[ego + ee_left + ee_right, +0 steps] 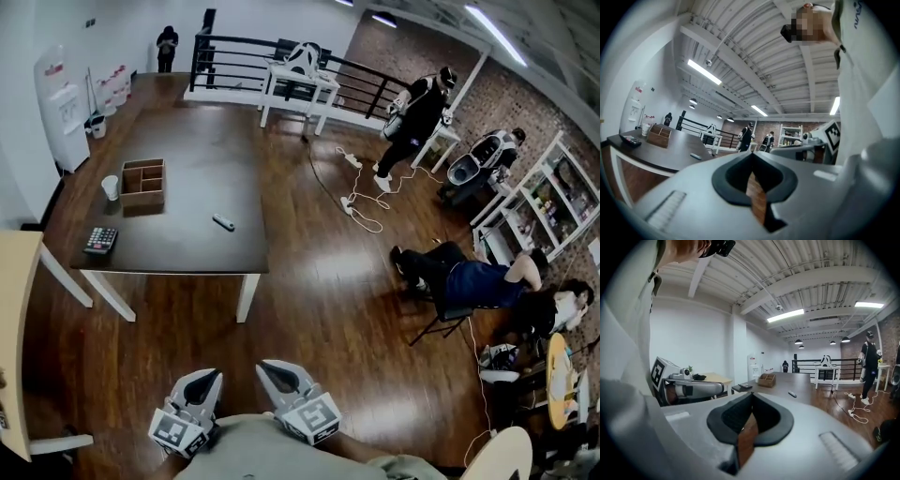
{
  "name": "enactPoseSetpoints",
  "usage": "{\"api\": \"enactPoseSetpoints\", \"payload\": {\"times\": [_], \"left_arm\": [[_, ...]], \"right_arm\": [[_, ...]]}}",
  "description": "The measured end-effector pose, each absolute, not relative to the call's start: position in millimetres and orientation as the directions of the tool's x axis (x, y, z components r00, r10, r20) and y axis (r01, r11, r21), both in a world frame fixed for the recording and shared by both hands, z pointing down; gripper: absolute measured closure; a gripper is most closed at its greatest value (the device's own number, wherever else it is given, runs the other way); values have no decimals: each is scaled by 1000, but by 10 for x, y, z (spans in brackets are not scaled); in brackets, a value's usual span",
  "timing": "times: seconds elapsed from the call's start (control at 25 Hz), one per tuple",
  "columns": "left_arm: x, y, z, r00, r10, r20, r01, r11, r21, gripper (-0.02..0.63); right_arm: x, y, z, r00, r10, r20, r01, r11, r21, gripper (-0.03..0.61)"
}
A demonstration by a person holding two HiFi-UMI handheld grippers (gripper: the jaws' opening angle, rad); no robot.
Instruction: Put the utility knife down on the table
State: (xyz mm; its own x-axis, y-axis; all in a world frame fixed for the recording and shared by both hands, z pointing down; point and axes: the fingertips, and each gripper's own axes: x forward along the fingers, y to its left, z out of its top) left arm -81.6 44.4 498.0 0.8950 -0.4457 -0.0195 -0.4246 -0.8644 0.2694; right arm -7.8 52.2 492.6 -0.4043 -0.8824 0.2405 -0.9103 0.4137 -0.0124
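The utility knife [223, 222] lies by the surface's [178, 159] right edge, left gripper [201, 379] and right gripper [274, 369] well apart from it with fingers closed empty, so nothing seems left to do.

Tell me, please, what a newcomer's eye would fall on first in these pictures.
The dark table at upper left stands out, with a small utility knife lying toward its right side and a wooden box further left. At the bottom edge, the left gripper and right gripper are both shut and empty.
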Motion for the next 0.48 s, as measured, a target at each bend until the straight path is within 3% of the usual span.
{"api": "enactPoseSetpoints", "payload": {"times": [0.48], "left_arm": [[-82, 1117, 4971, 823, -567, -18, -547, -801, 241, 612]], "right_arm": [[708, 1189, 4968, -502, -844, 189, -860, 510, -8, 577]]}}
